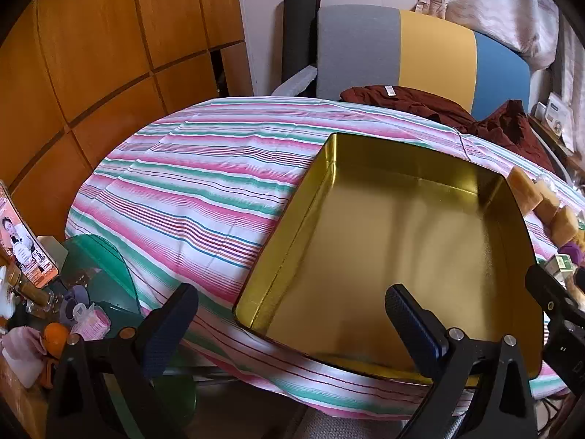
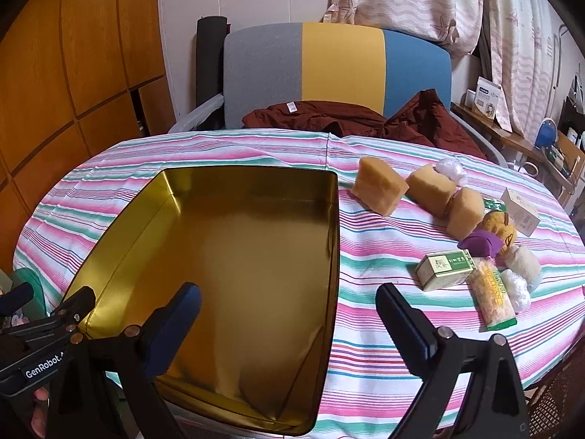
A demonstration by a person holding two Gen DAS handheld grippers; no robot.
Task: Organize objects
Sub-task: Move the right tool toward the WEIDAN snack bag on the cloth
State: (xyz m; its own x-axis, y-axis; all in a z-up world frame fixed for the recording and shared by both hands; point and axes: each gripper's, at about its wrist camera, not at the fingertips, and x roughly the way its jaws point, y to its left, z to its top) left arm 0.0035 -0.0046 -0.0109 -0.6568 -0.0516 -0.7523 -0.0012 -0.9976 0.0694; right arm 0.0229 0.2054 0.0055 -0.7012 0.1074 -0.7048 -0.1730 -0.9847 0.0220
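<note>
Gold tin box lies open and empty, flat on the cloth, filling lower left-centre of my right view. Three tan sponge blocks sit in a row upper right of it. Below them, at right: a green-white carton, a yellow snack packet, a purple pouch, white wrapped lumps.

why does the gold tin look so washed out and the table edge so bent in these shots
Left wrist view: the gold tin mirrors soft room light as pale patches on its floor; fisheye bows the striped tablecloth and wooden wall panels. Right wrist view: same hazy sheen in the tin, corners vignetted black, sponge blocks stay sharp.
</note>
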